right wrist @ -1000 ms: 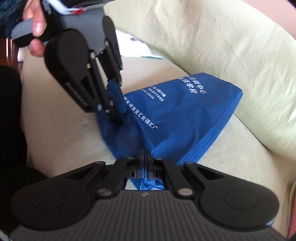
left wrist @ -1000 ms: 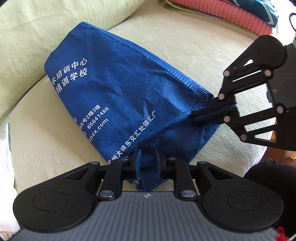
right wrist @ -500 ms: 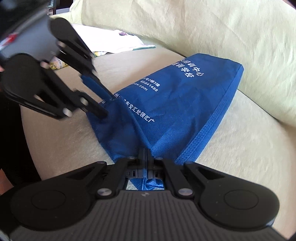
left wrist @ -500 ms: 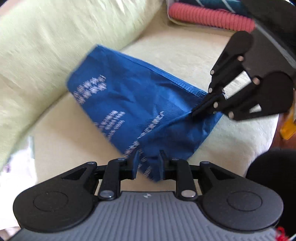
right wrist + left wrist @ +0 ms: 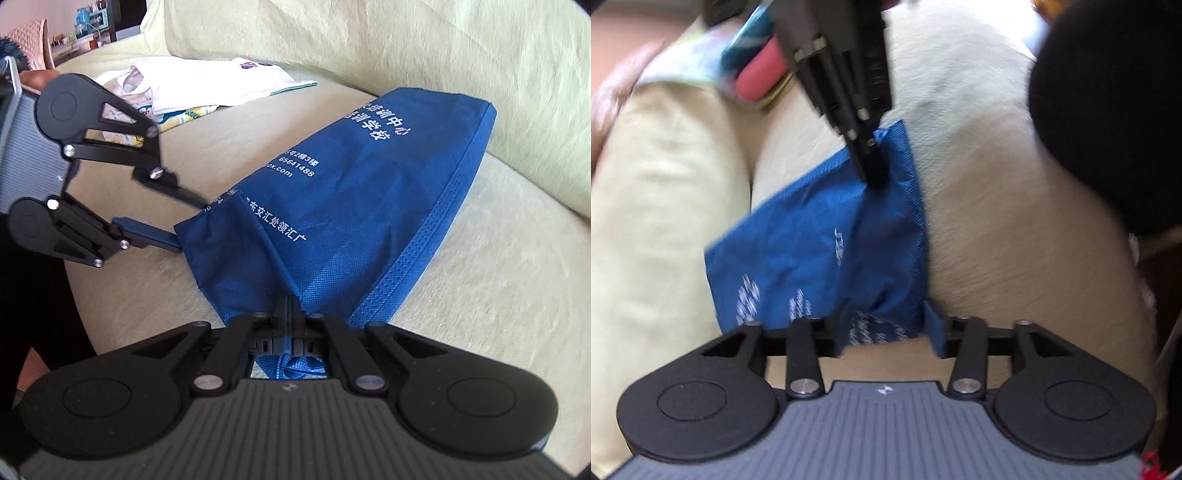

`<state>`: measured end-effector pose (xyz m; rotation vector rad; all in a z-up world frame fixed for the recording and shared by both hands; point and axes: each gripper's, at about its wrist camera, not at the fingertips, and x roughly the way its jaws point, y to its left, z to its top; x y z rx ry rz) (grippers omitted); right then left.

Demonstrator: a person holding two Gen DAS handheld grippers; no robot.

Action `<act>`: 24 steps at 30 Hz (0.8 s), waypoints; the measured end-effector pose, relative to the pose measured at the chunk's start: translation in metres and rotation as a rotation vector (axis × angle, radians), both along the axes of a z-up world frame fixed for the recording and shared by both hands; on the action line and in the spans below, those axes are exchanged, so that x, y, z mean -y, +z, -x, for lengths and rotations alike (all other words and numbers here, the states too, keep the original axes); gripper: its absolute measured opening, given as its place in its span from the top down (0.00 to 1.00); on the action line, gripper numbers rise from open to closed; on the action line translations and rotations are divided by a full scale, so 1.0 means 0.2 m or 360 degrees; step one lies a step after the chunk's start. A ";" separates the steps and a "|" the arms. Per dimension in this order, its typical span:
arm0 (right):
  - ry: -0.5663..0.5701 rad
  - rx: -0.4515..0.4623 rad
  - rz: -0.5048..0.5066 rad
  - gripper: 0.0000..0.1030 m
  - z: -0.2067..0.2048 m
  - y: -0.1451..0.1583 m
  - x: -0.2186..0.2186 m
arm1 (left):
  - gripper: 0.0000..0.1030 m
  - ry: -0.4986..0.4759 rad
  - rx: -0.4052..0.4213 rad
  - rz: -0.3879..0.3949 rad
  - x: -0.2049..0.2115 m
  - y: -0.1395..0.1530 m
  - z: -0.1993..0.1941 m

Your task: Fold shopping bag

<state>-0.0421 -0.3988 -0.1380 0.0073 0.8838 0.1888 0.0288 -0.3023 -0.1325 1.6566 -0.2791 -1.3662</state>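
A blue fabric shopping bag (image 5: 354, 206) with white print lies folded on a pale green sofa seat; it also shows in the left wrist view (image 5: 812, 243). My right gripper (image 5: 289, 306) is shut on the bag's near corner and shows in the left wrist view (image 5: 873, 173) pinching that corner from above. My left gripper (image 5: 886, 328) is open, its fingers apart on either side of the bag's edge. In the right wrist view the left gripper (image 5: 186, 219) stands open at the bag's left corner.
The sofa's back cushion (image 5: 406, 48) runs behind the bag. White and patterned clothes (image 5: 207, 85) lie at the far left of the seat. A pink and teal pile (image 5: 757, 70) sits at the other end. A dark shape (image 5: 1108, 110) fills the upper right.
My left gripper has opened and let go of the bag's corner, and its view has swung round. My right gripper stays shut on the bag.
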 end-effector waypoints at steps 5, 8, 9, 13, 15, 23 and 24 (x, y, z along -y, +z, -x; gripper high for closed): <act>-0.0021 0.0015 -0.0109 1.00 0.00 -0.02 0.04 | 0.31 -0.0303 0.0235 -0.0004 -0.03 -0.07 0.00; -0.0051 0.0036 -0.0182 1.00 0.01 -0.04 0.07 | 0.32 -0.0383 0.0319 0.0068 -0.06 -0.11 -0.01; -0.0062 0.0046 -0.0210 1.00 0.01 -0.05 0.08 | 0.34 -0.0407 0.0371 0.0114 -0.08 -0.14 -0.01; -0.0087 0.0080 -0.0282 1.00 0.03 -0.07 0.10 | 0.59 -0.0380 0.0476 0.0250 -0.13 -0.23 0.02; -0.0069 0.0098 -0.0261 1.00 0.04 -0.07 0.09 | 0.61 -0.0327 0.0463 0.0321 -0.14 -0.27 0.03; -0.0058 0.0099 -0.0290 1.00 0.03 -0.08 0.11 | 0.71 -0.0423 0.0529 0.0167 -0.23 -0.28 0.01; -0.0059 0.0098 -0.0295 1.00 0.03 -0.08 0.11 | 0.71 -0.0433 0.0551 0.0147 -0.24 -0.28 0.00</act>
